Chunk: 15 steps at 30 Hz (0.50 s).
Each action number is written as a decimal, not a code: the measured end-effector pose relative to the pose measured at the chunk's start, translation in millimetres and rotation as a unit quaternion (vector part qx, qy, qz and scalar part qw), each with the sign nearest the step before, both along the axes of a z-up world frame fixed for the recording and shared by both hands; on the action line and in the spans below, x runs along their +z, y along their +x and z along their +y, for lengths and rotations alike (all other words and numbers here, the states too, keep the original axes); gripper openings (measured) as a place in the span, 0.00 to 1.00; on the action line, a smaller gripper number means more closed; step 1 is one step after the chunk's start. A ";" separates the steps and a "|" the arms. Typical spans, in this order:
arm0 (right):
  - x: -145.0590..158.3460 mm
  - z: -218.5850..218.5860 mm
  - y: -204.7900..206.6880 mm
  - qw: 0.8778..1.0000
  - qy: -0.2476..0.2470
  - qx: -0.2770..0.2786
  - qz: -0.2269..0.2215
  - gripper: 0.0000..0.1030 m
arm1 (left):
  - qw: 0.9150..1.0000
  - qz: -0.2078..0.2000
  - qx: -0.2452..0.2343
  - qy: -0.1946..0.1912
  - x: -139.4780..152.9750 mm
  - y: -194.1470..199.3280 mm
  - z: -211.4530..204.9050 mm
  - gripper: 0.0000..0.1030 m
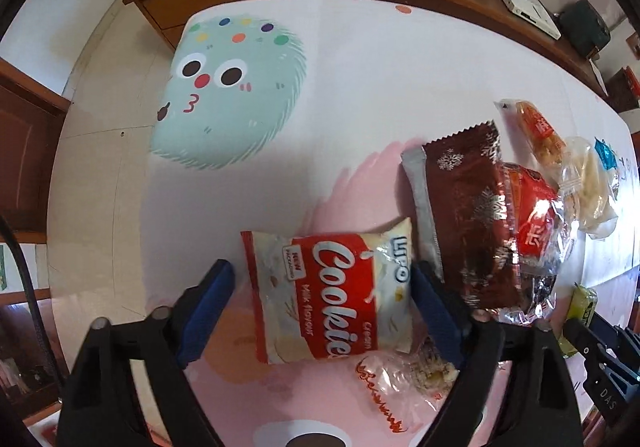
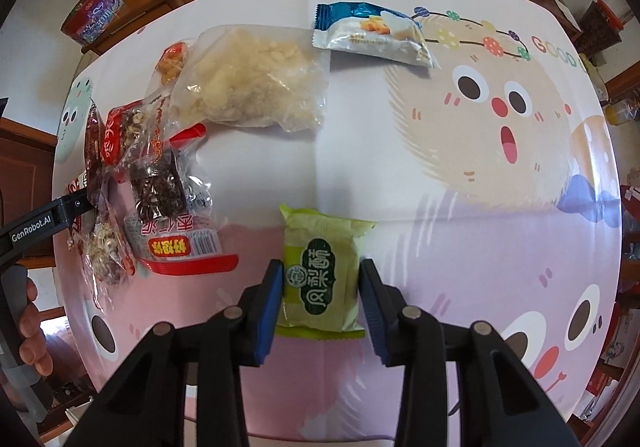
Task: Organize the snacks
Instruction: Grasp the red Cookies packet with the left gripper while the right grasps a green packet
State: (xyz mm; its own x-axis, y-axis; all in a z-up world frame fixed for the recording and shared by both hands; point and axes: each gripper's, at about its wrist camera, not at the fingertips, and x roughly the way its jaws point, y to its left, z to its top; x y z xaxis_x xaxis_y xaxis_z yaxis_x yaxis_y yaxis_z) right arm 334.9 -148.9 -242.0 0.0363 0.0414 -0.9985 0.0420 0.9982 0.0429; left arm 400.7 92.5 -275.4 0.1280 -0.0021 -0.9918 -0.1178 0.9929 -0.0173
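A red and white cookie bag (image 1: 340, 311) lies flat on the cartoon tablecloth (image 1: 320, 95). My left gripper (image 1: 324, 271) points down over it with the bag between its blue fingers. The right finger touches the bag's edge, the left finger stands a little off it, so the gripper is open. My right gripper (image 2: 321, 267) is shut on a small green pastry pack (image 2: 324, 271), both pads against its sides. That green pack (image 1: 582, 307) also shows at the right edge of the left wrist view.
A brown snowflake pack (image 1: 468, 215), a red pack (image 1: 536, 223) and a clear crumb bag (image 1: 400, 379) crowd the cookie bag's right side. A bag of pale flakes (image 2: 248, 83) and a blue-white pack (image 2: 372, 31) lie farther back. A person's hand (image 2: 32, 327) holds the left gripper.
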 end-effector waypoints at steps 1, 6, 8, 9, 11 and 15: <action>-0.3 -2.1 -1.5 1.000 0.003 -0.001 -0.001 0.37 | 1.000 -0.006 -0.002 0.001 4.5 -9.1 -0.2 0.70; 4.5 -10.1 -6.7 1.000 0.025 -0.010 -0.003 0.35 | 1.000 -0.017 0.002 0.000 11.4 -20.5 4.8 0.52; 9.7 -14.9 -9.1 0.999 0.029 -0.013 -0.007 0.35 | 1.000 -0.022 0.008 0.004 14.1 -24.8 6.8 0.51; 12.9 -16.5 -10.3 0.999 0.032 -0.015 -0.009 0.35 | 1.000 -0.024 0.012 0.008 15.8 -27.0 7.9 0.51; 20.5 -20.1 -13.3 0.999 0.036 -0.017 -0.016 0.35 | 0.999 -0.030 0.019 0.010 22.3 -31.1 14.2 0.50; 37.9 -26.2 -20.3 0.998 0.046 -0.022 -0.029 0.35 | 0.998 -0.048 0.035 0.000 46.2 -47.7 22.6 0.50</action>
State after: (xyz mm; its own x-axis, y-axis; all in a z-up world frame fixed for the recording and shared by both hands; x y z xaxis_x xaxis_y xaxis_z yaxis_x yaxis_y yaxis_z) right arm 314.5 -175.1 -204.0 0.0984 0.1304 -0.9866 0.0794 0.9872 0.1384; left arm 353.0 115.2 -229.2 0.2229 0.0106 -0.9748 -0.1839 0.9825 -0.0313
